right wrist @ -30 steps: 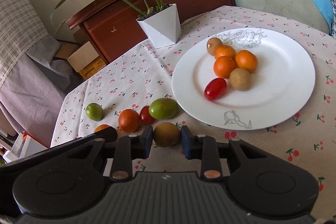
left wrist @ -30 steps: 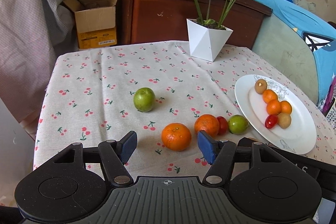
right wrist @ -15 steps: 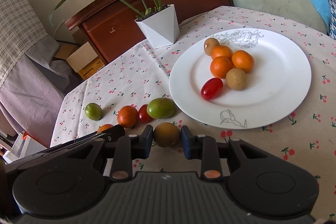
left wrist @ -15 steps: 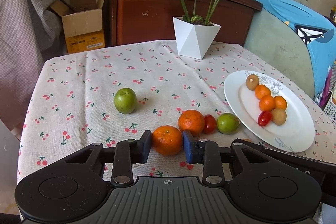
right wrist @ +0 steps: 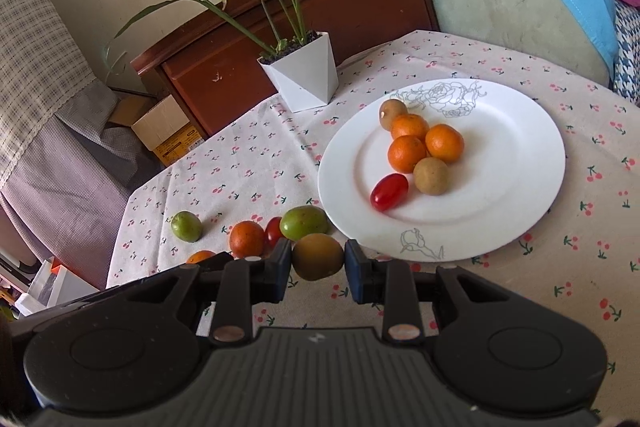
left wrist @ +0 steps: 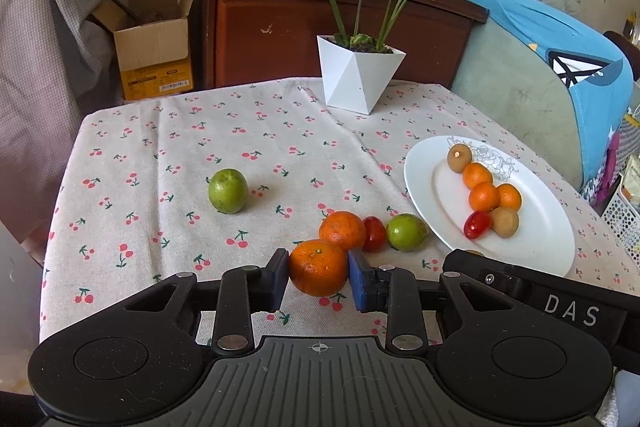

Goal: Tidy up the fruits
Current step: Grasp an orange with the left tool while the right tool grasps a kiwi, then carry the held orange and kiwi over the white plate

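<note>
My left gripper (left wrist: 318, 277) is shut on an orange (left wrist: 318, 267) and holds it just above the cherry-print cloth. My right gripper (right wrist: 317, 263) is shut on a brownish-green fruit (right wrist: 318, 255) near the plate's front edge. A white plate (right wrist: 500, 187) holds three small oranges (right wrist: 406, 153), two brown fruits (right wrist: 431, 175) and a red tomato (right wrist: 389, 191). On the cloth lie another orange (left wrist: 342, 230), a red tomato (left wrist: 374, 233), a green fruit (left wrist: 407, 231) and, apart at the left, a second green fruit (left wrist: 228, 190).
A white faceted plant pot (left wrist: 358, 75) stands at the table's far edge. Behind it is a dark wooden cabinet (left wrist: 320, 23), with a cardboard box (left wrist: 154, 47) at the left. A cushioned chair (left wrist: 540, 75) is at the right. My right gripper's body (left wrist: 520, 283) crosses the left wrist view.
My left gripper closed on the orange and lifted it off the cloth. My right gripper stayed shut on the brownish-green fruit and rose a little, tilting its view.
</note>
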A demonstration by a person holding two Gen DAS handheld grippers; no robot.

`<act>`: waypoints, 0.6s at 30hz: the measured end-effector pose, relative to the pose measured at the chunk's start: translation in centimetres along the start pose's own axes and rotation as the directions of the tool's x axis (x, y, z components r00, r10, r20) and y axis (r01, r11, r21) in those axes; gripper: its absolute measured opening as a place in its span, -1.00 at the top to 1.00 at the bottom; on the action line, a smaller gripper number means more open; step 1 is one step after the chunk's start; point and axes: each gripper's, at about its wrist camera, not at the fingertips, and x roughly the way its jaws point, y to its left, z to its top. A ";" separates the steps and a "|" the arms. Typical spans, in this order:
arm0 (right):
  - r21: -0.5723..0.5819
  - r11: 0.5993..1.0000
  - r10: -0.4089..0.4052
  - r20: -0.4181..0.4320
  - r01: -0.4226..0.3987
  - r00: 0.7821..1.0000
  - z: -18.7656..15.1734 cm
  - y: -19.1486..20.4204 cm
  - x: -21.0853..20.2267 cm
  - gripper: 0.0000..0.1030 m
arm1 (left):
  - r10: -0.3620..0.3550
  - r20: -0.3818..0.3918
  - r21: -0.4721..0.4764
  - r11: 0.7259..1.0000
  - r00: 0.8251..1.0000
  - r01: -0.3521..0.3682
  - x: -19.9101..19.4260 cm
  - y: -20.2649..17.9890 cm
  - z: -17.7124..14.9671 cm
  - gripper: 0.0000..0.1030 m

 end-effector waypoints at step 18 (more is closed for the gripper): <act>0.012 0.999 0.052 -0.045 -0.052 0.998 6.2 -4.1 -3.1 0.43 | -0.078 0.034 0.080 0.994 0.996 0.075 -1.7 -3.7 2.5 0.43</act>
